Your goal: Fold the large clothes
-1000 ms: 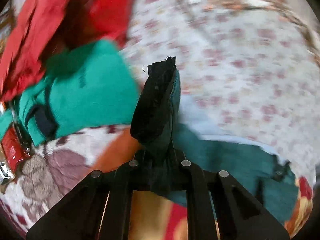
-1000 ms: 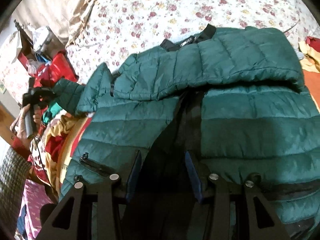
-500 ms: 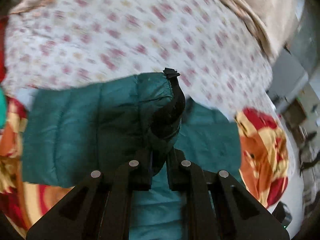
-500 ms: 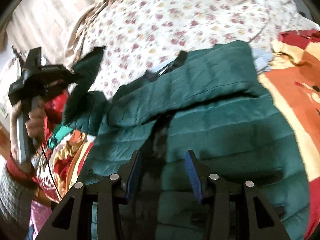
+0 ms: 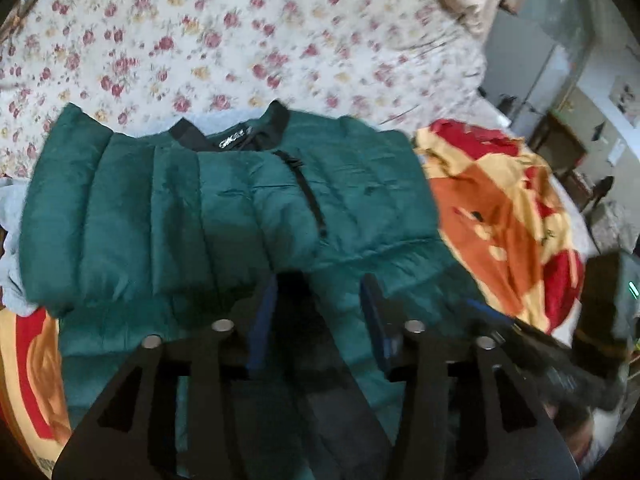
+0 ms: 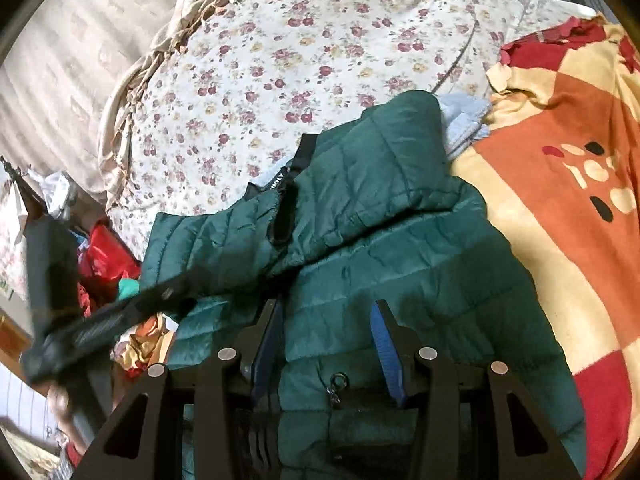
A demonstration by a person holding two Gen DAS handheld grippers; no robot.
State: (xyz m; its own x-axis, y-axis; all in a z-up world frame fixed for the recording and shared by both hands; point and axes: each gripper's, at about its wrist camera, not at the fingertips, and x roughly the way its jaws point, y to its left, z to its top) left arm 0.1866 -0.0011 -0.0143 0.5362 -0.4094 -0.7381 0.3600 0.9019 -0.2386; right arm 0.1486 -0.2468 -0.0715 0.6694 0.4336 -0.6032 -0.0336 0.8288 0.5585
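Nearest to me, my left claw stands with its blue-lined fingers spread apart and nothing between them, poised just over the lower part of the green puffer jacket; my right claw is likewise spread wide, empty, with the jacket's hem and a small metal zip pull lying between its fingers below; in the right wrist view the left claw shows blurred at the left edge, stretched out above the folded sleeve, and I cannot tell from there whether it touches the cloth; in the left wrist view the right claw appears dark and blurred at the lower right, beside the jacket's edge; the jacket lies on the bed, front up, with both sleeves folded across the chest, the left-view sleeve running down its left half and a black zip line running down the middle; beyond that, the black collar with a white-lettered label points away from me; a pale blue cloth peeks out from under the jacket's far shoulder; an orange, red and cream blanket lies just beside the jacket on the right; farther off spreads the floral bedsheet, and a red garment sits heaped off the bed's left side.
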